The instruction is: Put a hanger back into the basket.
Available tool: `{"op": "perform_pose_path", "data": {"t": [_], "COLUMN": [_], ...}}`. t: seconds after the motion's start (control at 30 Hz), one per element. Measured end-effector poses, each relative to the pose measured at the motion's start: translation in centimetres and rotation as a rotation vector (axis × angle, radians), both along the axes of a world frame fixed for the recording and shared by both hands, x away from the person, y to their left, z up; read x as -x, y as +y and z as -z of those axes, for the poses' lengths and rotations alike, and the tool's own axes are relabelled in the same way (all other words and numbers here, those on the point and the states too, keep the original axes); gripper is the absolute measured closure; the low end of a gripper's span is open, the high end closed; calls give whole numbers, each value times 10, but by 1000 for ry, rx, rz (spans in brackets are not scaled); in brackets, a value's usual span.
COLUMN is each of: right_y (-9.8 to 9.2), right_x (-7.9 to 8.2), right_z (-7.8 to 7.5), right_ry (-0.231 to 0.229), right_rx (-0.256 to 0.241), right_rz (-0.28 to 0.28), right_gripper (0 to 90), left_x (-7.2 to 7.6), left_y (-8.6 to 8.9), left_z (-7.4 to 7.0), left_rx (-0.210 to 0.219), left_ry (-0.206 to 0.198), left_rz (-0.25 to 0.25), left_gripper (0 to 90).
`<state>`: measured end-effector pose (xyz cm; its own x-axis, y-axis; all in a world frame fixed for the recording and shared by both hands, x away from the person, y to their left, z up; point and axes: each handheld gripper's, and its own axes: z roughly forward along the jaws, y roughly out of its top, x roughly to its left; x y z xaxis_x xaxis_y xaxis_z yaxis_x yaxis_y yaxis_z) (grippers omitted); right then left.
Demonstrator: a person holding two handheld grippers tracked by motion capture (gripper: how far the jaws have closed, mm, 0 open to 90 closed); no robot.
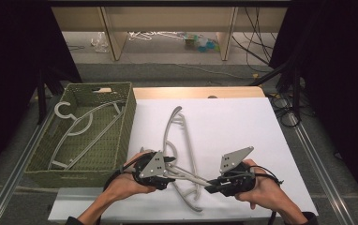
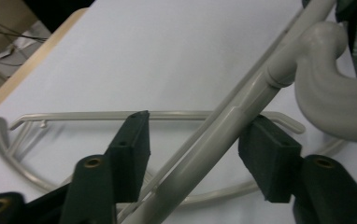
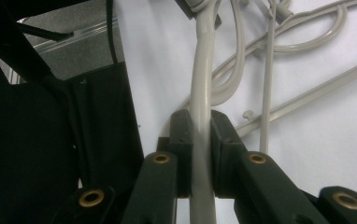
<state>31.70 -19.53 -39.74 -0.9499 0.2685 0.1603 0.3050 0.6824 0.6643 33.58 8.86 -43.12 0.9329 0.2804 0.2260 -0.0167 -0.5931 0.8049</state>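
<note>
Currently one hanger (image 1: pixel 81 129) lies in the basket (image 1: pixel 129 112), upper left. My right gripper (image 1: pixel 213 187) clamps a second hanger (image 1: pixel 189 176) at bottom centre; left gripper (image 1: pixel 170 161) gapes around it. A third hanger (image 1: pixel 179 129) waits.

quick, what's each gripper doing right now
Left gripper: open, its fingers on either side of a hanger bar, not clamped.
Right gripper: shut on the hanger, bar pinched between its fingers.

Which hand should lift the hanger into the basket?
Probably the right: the right gripper is already clamped on the hanger, while the left gripper is open around it. The basket sits left.
</note>
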Motion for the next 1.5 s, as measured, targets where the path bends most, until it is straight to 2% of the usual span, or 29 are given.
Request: {"op": "perform_pose_path", "data": {"t": [0.1,0.23,0.3,0.33,0.37,0.4,0.43,0.5,0.6,0.67,0.8,0.9,0.97,1.03,1.1,1.17,1.2,1.27,1.37,1.4,1.5], "right_y": [-1,-1,-3,-4,-5,-6,-8,-10,-15,-18,-26,-34,-36,-36,-34,-30,-27,-23,-18,-16,-14], "right_x": [-1,-1,-2,-3,-4,-5,-7,-9,-13,-16,-19,-19,-17,-16,-12,-9,-7,-4,-1,-1,0], "right_z": [0,1,0,0,0,0,-1,-3,-9,-11,-19,-29,-33,-35,-35,-32,-30,-27,-20,-18,-13], "right_ry": [-3,-23,-65,-78,-75,-85,-115,-149,-214,-251,-254,-265,-272,-261,-244,-232,-222,-211,-183,-168,-152], "right_rx": [7,24,36,33,33,33,47,63,75,75,52,3,-20,-51,-70,-67,-68,-68,-65,-69,-75], "right_rz": [-4,-9,-29,-36,-37,-38,-24,8,67,129,219,312,342,344,341,324,310,295,263,259,253], "right_gripper": [816,815,810,807,803,794,767,719,605,527,415,384,377,371,368,361,362,361,361,361,357], "left_x": [-2,-3,-3,-2,-2,-1,-2,-2,-3,-3,-6,-11,-14,-17,-21,-22,-23,-22,-18,-17,-13], "left_y": [-2,-5,-6,-7,-8,-9,-10,-12,-14,-15,-17,-12,-6,0,9,16,19,24,32,34,44], "left_z": [1,-1,-2,-2,-3,-4,-5,-8,-14,-17,-21,-27,-34,-41,-51,-57,-60,-68,-79,-83,-95], "left_rx": [-19,-83,-114,-117,-127,-139,-145,-146,-138,-122,-122,-95,-81,-57,0,59,69,125,156,162,189], "left_ry": [-14,-86,-113,-123,-124,-150,-165,-170,-165,-122,-85,-17,35,71,128,176,184,223,210,205,217], "left_rz": [58,122,148,154,162,167,172,181,165,150,79,-14,-81,-144,-196,-230,-238,-268,-298,-291,-302], "left_gripper": [562,626,657,668,681,690,706,732,766,783,789,790,790,790,790,790,790,790,790,790,791]}}
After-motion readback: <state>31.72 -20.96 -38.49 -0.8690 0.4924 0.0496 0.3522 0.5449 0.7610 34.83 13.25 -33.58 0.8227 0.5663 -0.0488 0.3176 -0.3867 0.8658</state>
